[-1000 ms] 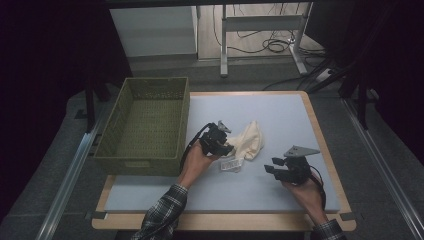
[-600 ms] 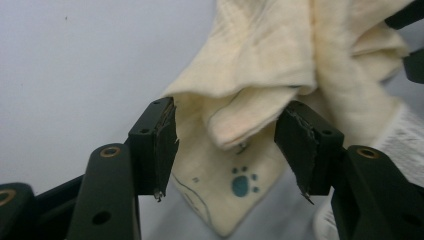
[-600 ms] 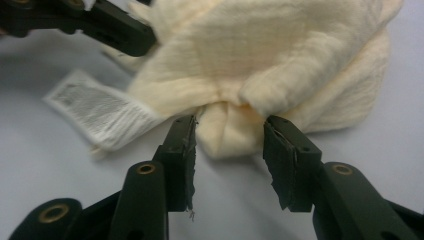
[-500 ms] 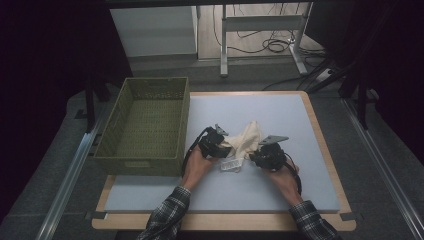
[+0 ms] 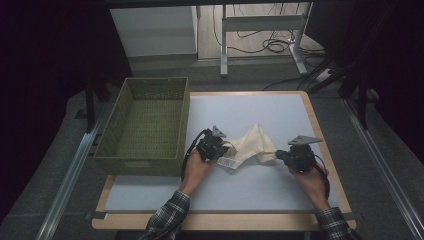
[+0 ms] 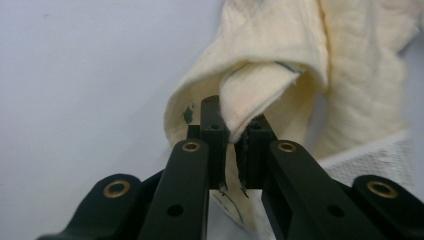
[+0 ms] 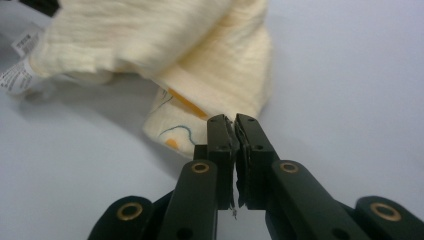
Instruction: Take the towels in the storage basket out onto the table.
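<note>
Right tool [image 5: 276,155] moved rightward, stretching cloth [image 5: 255,145]; basket [image 5: 144,157] holds nothing.

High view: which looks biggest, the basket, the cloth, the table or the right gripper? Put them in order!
1. Table, biggest by far.
2. Basket.
3. Cloth, stretched between the two grippers.
4. Right gripper, shut on the cloth; smallest, though its raised grey plate, nearer the camera, may make it look a bit bigger than it is.

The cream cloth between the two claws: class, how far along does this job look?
Done: both claws have closed on the cream cloth, the left claw on one edge, the right claw on the other. In hand: stretching it over the table. Left, perhaps: the green basket holds nothing.
</note>
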